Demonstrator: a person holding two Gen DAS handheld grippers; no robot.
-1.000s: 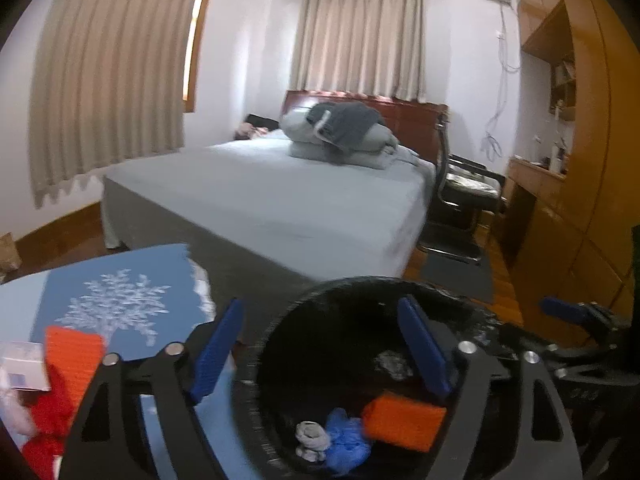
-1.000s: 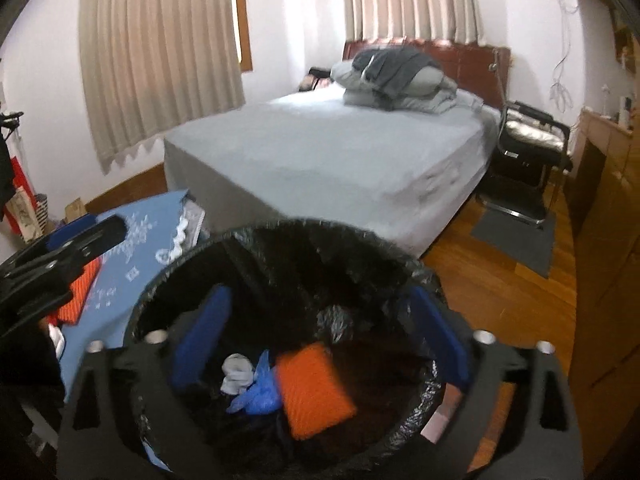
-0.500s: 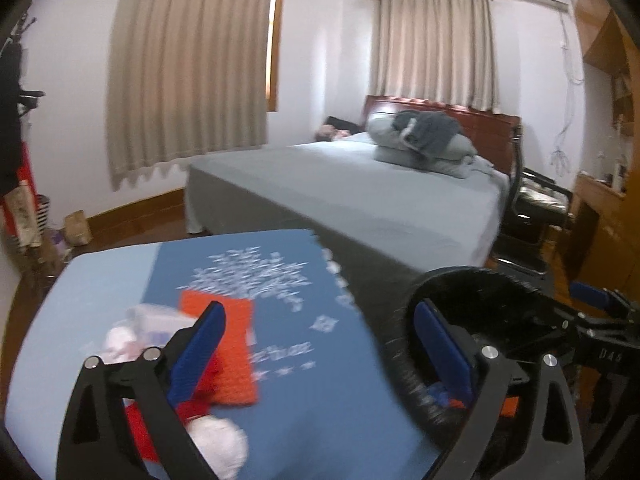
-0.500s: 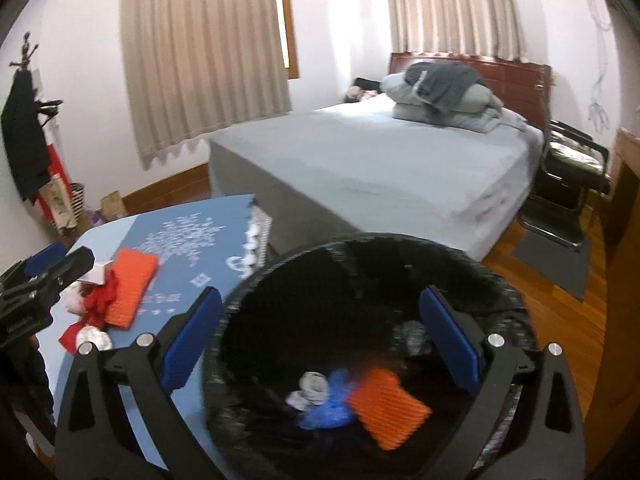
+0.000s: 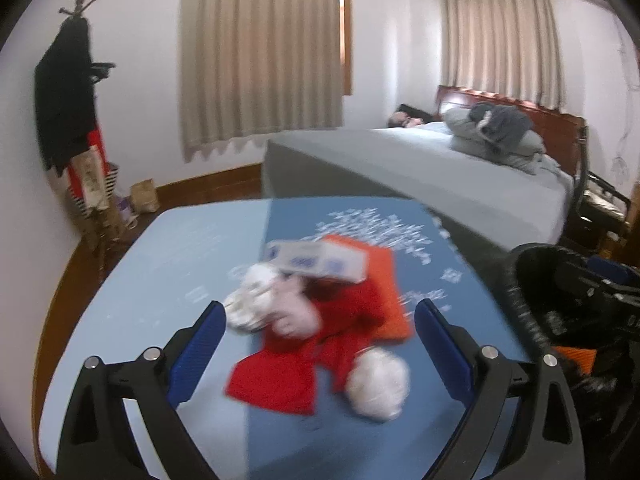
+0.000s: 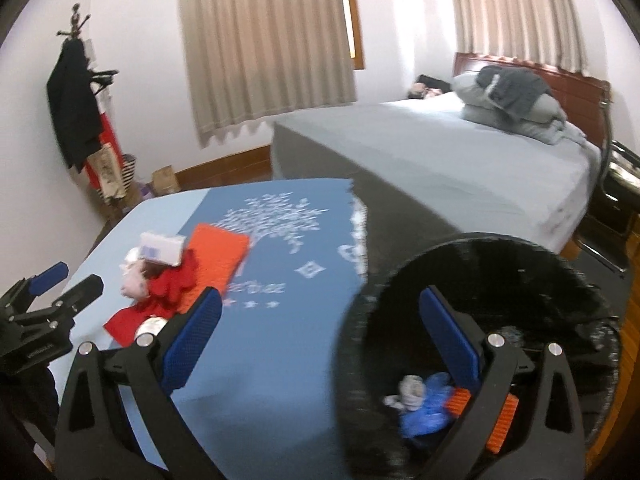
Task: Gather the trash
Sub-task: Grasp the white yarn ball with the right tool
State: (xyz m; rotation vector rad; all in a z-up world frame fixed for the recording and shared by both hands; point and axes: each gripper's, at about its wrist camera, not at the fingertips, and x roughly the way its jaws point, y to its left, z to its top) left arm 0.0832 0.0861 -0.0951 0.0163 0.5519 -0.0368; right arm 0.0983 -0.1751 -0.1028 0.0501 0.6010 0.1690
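Observation:
A pile of trash lies on the blue table (image 5: 180, 264): a red cloth (image 5: 304, 364), an orange sponge (image 5: 382, 280), a white box (image 5: 316, 260), a pink wad (image 5: 292, 314) and white crumpled balls (image 5: 378, 384). My left gripper (image 5: 320, 312) hovers open just short of the pile, with nothing between its pads. The black-lined bin (image 6: 480, 240) stands at the table's right edge. It holds an orange sponge (image 6: 460, 398), a blue wad (image 6: 424, 410) and a white wad (image 6: 412, 390). My right gripper (image 6: 320, 298) stays open over the bin's left rim, empty.
A grey bed (image 6: 440, 160) with folded bedding stands behind the table and bin. A black chair (image 6: 616, 200) sits at the right. A coat rack (image 5: 68, 112) and a paper bag (image 5: 144, 196) stand by the left wall on the wooden floor.
Both views have swung left, from over the bin to the table. The trash pile now sits in front of the left gripper, and the bin has slid to the right.

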